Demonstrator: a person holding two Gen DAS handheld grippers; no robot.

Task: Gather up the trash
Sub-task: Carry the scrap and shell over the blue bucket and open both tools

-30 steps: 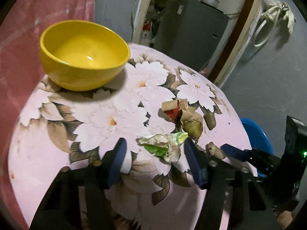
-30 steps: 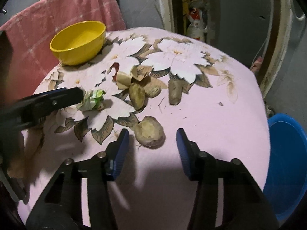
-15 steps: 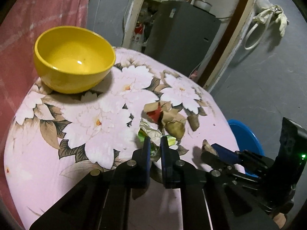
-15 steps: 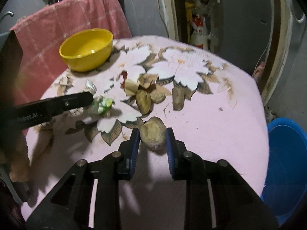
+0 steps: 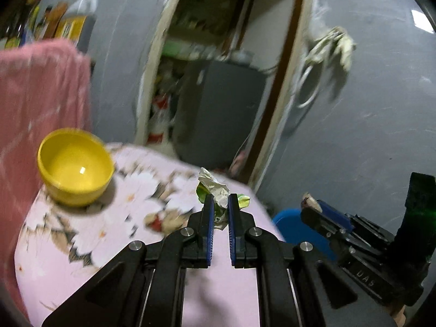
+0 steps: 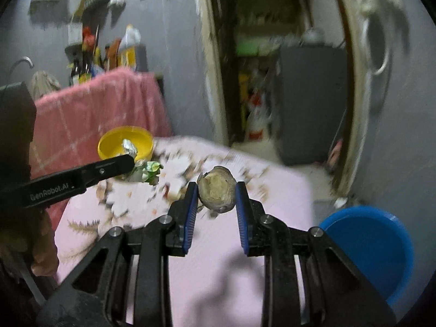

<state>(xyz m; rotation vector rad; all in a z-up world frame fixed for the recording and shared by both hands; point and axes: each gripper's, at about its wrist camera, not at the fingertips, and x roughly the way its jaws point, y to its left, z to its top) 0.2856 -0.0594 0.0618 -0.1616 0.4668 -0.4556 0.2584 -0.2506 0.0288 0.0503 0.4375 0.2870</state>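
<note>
My left gripper (image 5: 219, 204) is shut on a crumpled silver and green wrapper (image 5: 215, 188), held up above the pink flowered table (image 5: 81, 248). From the right wrist view the same wrapper (image 6: 147, 170) hangs at the tip of the left gripper (image 6: 128, 163). My right gripper (image 6: 216, 189) is shut on a brown peel scrap (image 6: 218, 190), lifted off the table (image 6: 223, 248). In the left wrist view the right gripper (image 5: 313, 207) shows at the right with a bit of the scrap (image 5: 309, 200) at its tip. More scraps (image 5: 158, 219) lie blurred on the cloth.
A yellow bowl (image 5: 75, 164) stands at the table's far left, also visible as the yellow bowl (image 6: 125, 144). A blue bin (image 6: 373, 248) sits on the floor right of the table. A pink cloth (image 6: 92, 117) hangs behind. A doorway with a grey cabinet (image 6: 308, 103) lies beyond.
Both grippers closed on their pieces, the left on the wrapper and the right on the peel scrap, then rose off the table and tilted up toward level.
</note>
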